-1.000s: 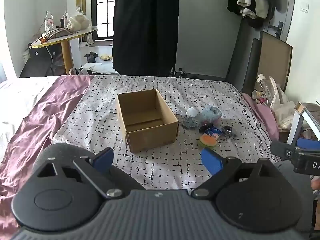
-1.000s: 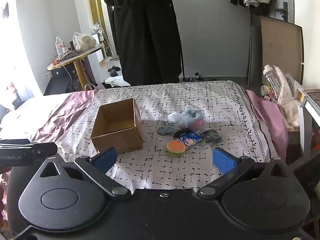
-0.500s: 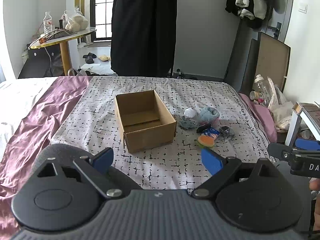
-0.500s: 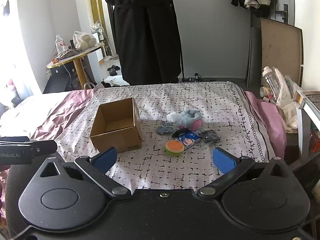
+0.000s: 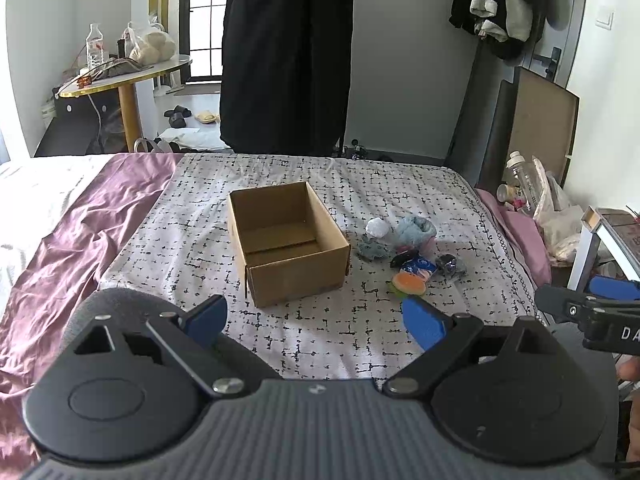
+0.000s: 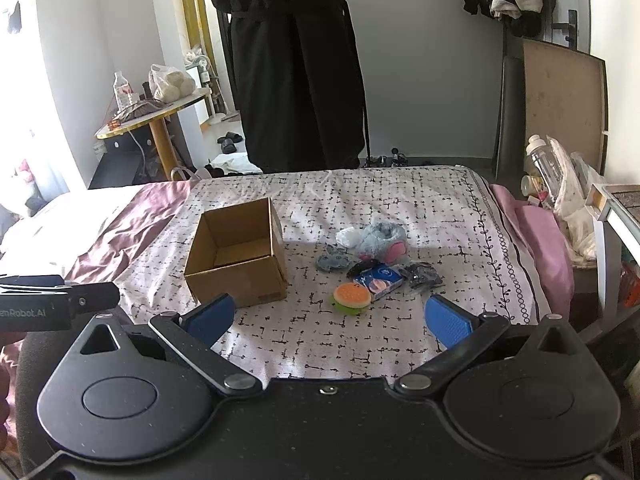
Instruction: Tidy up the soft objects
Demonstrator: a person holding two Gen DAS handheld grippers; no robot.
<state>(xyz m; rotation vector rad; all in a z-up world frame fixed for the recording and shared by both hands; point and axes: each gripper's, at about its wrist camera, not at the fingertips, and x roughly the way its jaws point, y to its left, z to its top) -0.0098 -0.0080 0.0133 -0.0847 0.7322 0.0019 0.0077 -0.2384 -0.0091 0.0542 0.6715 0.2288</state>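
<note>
Two grippers: left gripper (image 5: pixel 316 318) and right gripper (image 6: pixel 330 318) both spread wide, holding nothing, near edge of the bed (image 6: pixel 400 196).
Box: open cardboard box (image 6: pixel 238 254), middle of the bed.
Soft things: blue plush toy (image 6: pixel 380 240), burger toy (image 6: pixel 352 298), tissue pack (image 6: pixel 380 278) clustered just right of the box.
</note>
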